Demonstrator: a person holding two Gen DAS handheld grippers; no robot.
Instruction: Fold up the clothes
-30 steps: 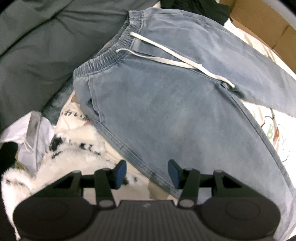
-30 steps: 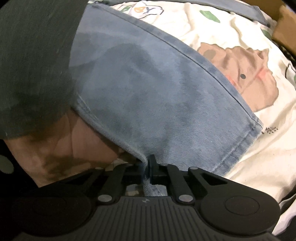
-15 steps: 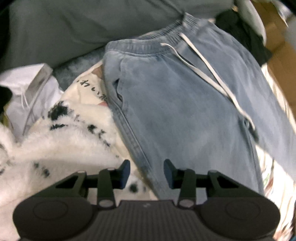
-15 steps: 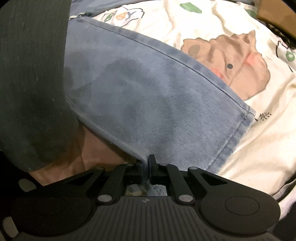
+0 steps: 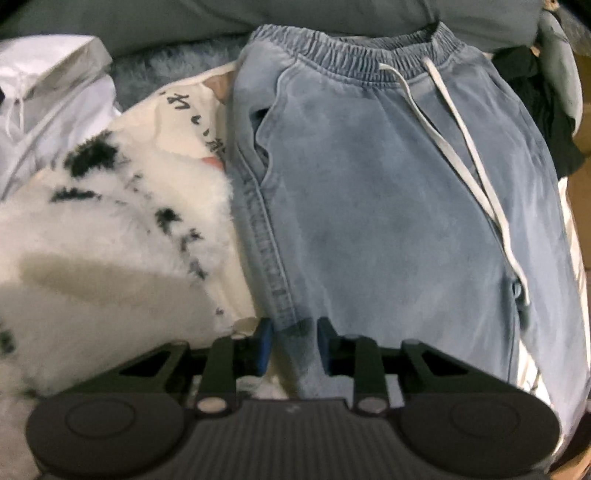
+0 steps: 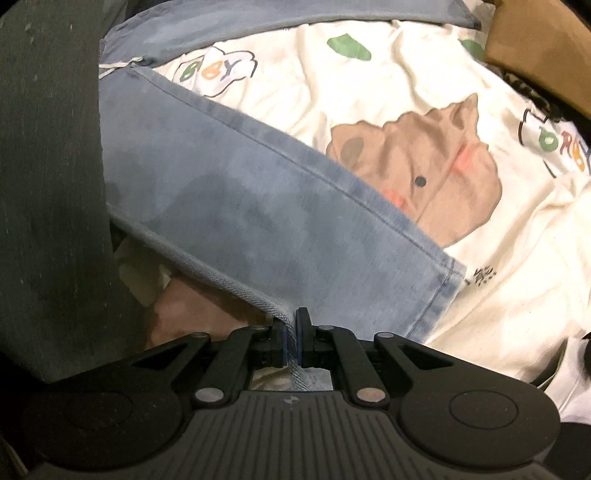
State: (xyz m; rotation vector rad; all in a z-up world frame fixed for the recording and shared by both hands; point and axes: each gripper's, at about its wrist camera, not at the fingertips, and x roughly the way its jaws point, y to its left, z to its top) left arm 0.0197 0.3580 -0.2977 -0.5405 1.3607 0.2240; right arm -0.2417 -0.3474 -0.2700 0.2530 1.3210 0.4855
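Note:
Light blue jeans (image 5: 369, 206) with an elastic waistband and a white drawstring (image 5: 461, 158) lie flat on the bed, waist at the top of the left wrist view. My left gripper (image 5: 294, 341) straddles the jeans' left side seam near the bottom. Its jaws are closing with the seam between them, and a gap still shows beside each pad. In the right wrist view a jeans leg (image 6: 240, 206) runs down to its hem (image 6: 447, 280). My right gripper (image 6: 291, 341) is shut on that leg's near edge.
A fluffy white garment with black spots (image 5: 110, 221) lies left of the jeans, a white plastic bag (image 5: 48, 92) beyond it. Grey bedding (image 5: 184, 18) borders the waistband. Under the leg lies a cream cartoon-print sheet (image 6: 406, 92); a cardboard box (image 6: 535, 48) sits far right, dark cloth (image 6: 48, 184) left.
My left gripper has come down and rolled, so the jeans now stand upright in view, and its jaws have narrowed around the side seam. My right gripper has shifted while keeping its hold on the leg's edge.

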